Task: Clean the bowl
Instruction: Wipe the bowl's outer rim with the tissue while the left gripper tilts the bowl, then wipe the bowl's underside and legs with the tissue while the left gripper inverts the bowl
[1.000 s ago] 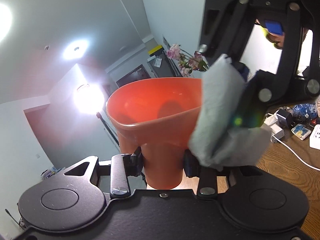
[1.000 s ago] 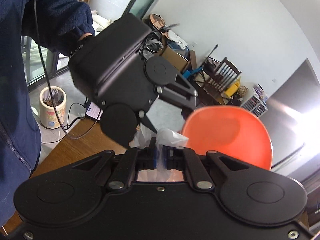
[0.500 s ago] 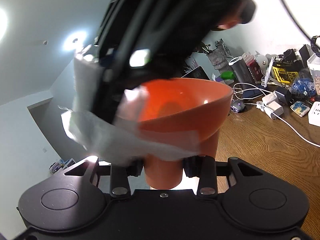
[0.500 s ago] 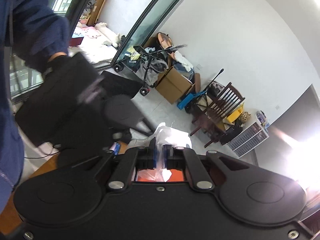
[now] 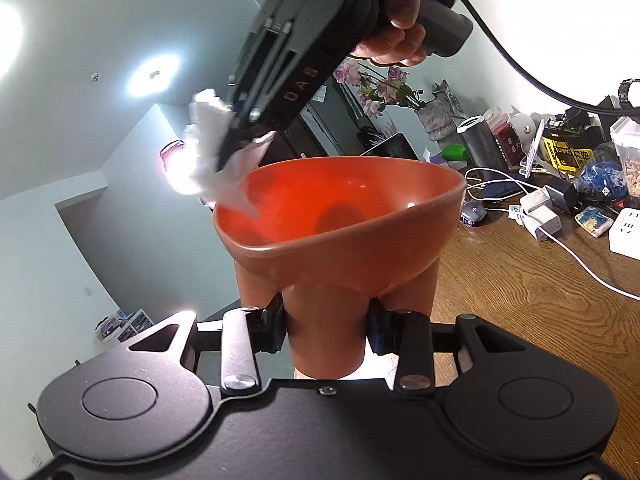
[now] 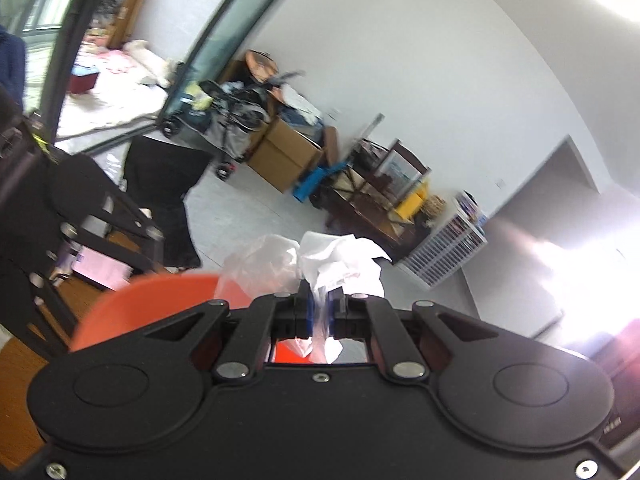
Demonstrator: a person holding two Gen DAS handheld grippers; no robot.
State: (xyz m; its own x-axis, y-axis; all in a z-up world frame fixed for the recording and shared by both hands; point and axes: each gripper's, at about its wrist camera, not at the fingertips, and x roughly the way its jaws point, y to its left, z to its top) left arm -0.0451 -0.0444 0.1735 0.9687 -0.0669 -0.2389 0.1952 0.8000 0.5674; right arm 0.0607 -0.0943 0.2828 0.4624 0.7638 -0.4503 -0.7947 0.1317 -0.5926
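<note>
An orange bowl [image 5: 340,216] on a tall foot is held up in the air, with my left gripper [image 5: 326,326] shut on the foot. My right gripper [image 5: 236,132] comes down from the upper left of the left wrist view, shut on a crumpled white tissue [image 5: 212,152]. A corner of the tissue touches the inside of the bowl at its far left rim. In the right wrist view the tissue [image 6: 340,264] bulges out between the pads of the right gripper [image 6: 320,308], and the bowl [image 6: 152,304] lies below it to the left.
A wooden table [image 5: 520,300] to the right carries chargers, white cables, a power strip [image 5: 626,232], boxes and a vase of flowers [image 5: 380,88]. A person's hand [image 5: 396,36] grips the right tool. Across the room stand cardboard boxes [image 6: 280,156] and a chair.
The right gripper with the tissue moved from the bowl's right outer side, across the front and left rim, up to the far left rim. The bowl stayed in the left gripper.
</note>
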